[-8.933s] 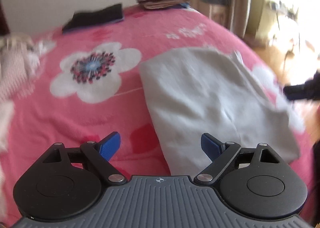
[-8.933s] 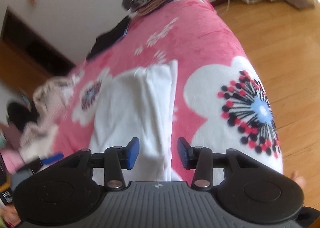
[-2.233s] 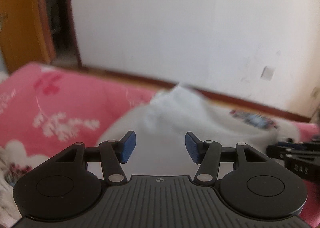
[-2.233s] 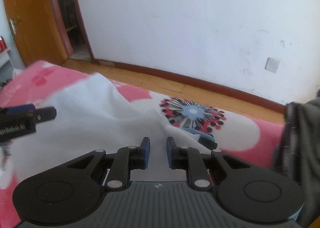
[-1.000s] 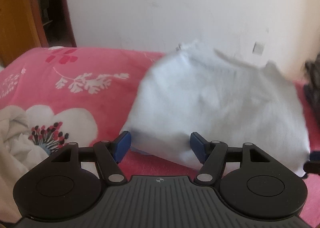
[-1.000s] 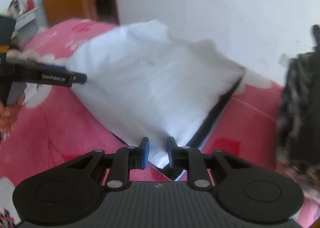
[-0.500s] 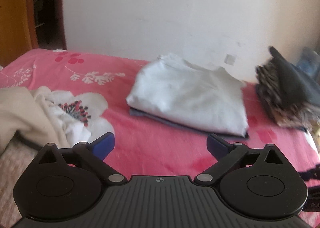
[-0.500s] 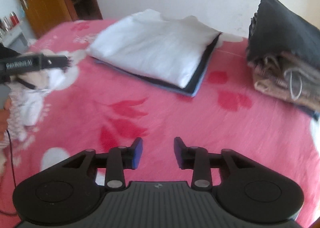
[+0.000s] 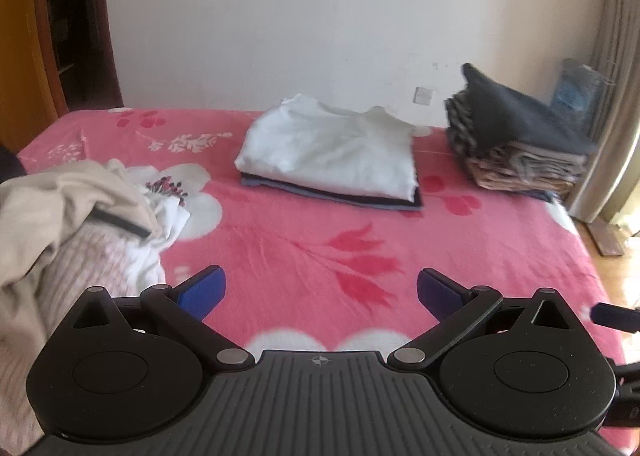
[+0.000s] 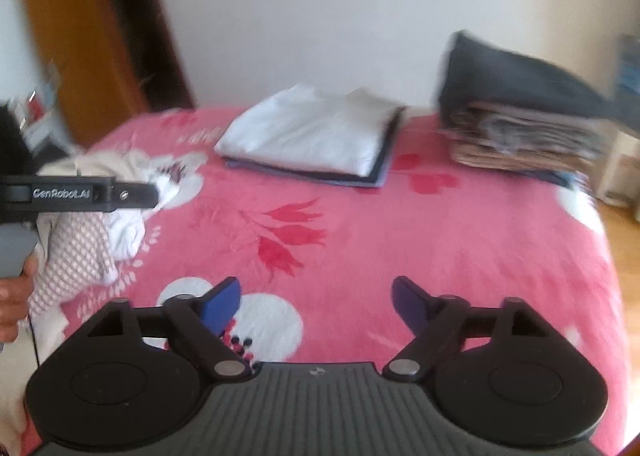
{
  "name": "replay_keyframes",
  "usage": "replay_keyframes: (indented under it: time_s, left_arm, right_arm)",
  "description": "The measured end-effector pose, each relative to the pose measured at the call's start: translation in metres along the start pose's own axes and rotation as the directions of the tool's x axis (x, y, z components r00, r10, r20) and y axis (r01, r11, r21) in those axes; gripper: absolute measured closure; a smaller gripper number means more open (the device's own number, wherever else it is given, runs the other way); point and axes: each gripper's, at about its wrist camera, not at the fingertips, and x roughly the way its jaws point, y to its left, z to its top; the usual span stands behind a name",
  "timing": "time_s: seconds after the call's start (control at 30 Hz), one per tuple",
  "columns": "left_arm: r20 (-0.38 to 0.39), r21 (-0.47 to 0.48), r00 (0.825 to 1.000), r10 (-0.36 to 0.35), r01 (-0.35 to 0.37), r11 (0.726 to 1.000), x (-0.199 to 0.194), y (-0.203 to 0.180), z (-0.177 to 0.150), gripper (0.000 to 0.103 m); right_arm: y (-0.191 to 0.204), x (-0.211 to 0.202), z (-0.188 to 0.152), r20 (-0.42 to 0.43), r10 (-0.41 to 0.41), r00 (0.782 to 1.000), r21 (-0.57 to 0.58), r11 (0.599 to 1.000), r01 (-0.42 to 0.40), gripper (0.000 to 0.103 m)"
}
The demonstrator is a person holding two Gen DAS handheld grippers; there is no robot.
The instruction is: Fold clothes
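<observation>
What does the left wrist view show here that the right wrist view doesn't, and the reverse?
Only the left wrist view: the curtain.

Only the right wrist view: the left gripper from the side, held by a hand.

Both: the folded white garment on darker folded pieces, the tall folded stack, the unfolded heap, the pink blanket.

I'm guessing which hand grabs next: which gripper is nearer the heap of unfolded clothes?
Left. The left gripper has the unfolded heap right beside its left jaw. The right gripper, jaws opening and empty, sits farther right, with the left gripper between it and the heap.
</observation>
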Motion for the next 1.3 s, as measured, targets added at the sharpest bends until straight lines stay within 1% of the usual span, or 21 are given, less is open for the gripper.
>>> replay_keyframes:
  time_s: [0.03, 0.1, 0.13, 0.2, 0.27, 0.37, 0.43, 0.5, 0.6, 0.67, 0.7, 0.77, 0.87, 1.0, 1.17, 1.3]
  left_arm:
    - [0.001, 0.009, 1.000, 0.011, -0.011, 1.000, -0.014, -0.005, -0.004, 0.000]
    - [0.031, 0.035, 0.999, 0.042, -0.043, 0.998, -0.048, -0.017, -0.015, 0.000]
    - [0.056, 0.058, 0.997, 0.055, -0.058, 0.997, -0.065, -0.023, -0.020, 0.000]
    - [0.070, 0.069, 0.995, 0.064, -0.069, 0.995, -0.098, -0.034, -0.029, 0.000]
    - [0.059, 0.070, 0.998, 0.027, -0.031, 0.997, -0.122, -0.041, -0.036, 0.000]
    - [0.034, 0.028, 0.999, -0.028, 0.027, 0.999, -0.143, -0.045, -0.051, 0.000]
    - [0.041, 0.007, 0.999, -0.035, 0.035, 0.999, -0.148, -0.045, -0.061, 0.000]
    - [0.014, -0.008, 1.000, -0.022, 0.023, 1.000, -0.148, -0.045, -0.069, 0.000]
    - [-0.020, -0.004, 1.000, -0.010, 0.010, 1.000, -0.146, -0.044, -0.076, 0.000]
    - [-0.010, -0.002, 1.000, 0.014, -0.014, 1.000, -0.145, -0.043, -0.079, 0.000]
    - [0.007, -0.001, 0.999, 0.039, -0.039, 0.999, -0.146, -0.045, -0.081, 0.000]
    - [0.031, 0.007, 0.997, 0.068, -0.068, 0.998, -0.146, -0.048, -0.081, 0.000]
    - [0.019, 0.030, 0.998, 0.059, -0.060, 0.998, -0.146, -0.053, -0.079, 0.000]
    - [0.026, 0.040, 0.997, 0.070, -0.071, 0.997, -0.147, -0.057, -0.081, 0.000]
    - [0.021, 0.045, 0.996, 0.089, -0.090, 0.995, -0.146, -0.059, -0.083, 0.000]
    - [0.027, 0.042, 0.995, 0.098, -0.099, 0.994, -0.146, -0.058, -0.082, 0.000]
  right_arm:
    - [0.001, -0.015, -0.007, 0.026, -0.009, 1.000, 0.015, 1.000, 0.008, 0.006]
    - [0.005, -0.048, -0.020, 0.075, -0.018, 0.997, 0.047, 0.999, 0.015, 0.004]
    - [0.009, -0.064, -0.024, 0.085, -0.016, 0.996, 0.057, 0.998, 0.011, 0.003]
    - [0.018, -0.093, -0.032, 0.095, -0.014, 0.995, 0.067, 0.998, 0.007, 0.000]
    - [0.029, -0.120, -0.038, 0.095, -0.015, 0.995, 0.066, 0.998, 0.009, 0.000]
    - [0.042, -0.143, -0.048, 0.090, -0.076, 0.993, 0.033, 0.997, 0.073, 0.000]
    - [0.049, -0.153, -0.054, 0.083, -0.115, 0.990, 0.005, 0.993, 0.115, 0.000]
    - [0.055, -0.159, -0.060, 0.073, -0.155, 0.985, -0.012, 0.988, 0.156, 0.000]
    - [0.056, -0.162, -0.067, 0.029, -0.198, 0.980, 0.014, 0.980, 0.197, 0.000]
    - [0.055, -0.162, -0.072, -0.004, -0.211, 0.977, 0.047, 0.976, 0.211, 0.000]
    - [0.055, -0.163, -0.075, -0.014, -0.216, 0.976, 0.055, 0.975, 0.217, 0.000]
    - [0.057, -0.164, -0.079, -0.015, -0.226, 0.974, 0.064, 0.972, 0.226, 0.000]
    - [0.060, -0.163, -0.079, -0.016, -0.251, 0.968, 0.065, 0.966, 0.251, 0.000]
    - [0.062, -0.164, -0.077, -0.021, -0.270, 0.963, 0.061, 0.961, 0.271, 0.000]
    - [0.065, -0.164, -0.074, 0.007, -0.329, 0.944, 0.046, 0.944, 0.328, 0.000]
    - [0.064, -0.163, -0.073, -0.007, -0.320, 0.947, 0.056, 0.946, 0.320, 0.000]
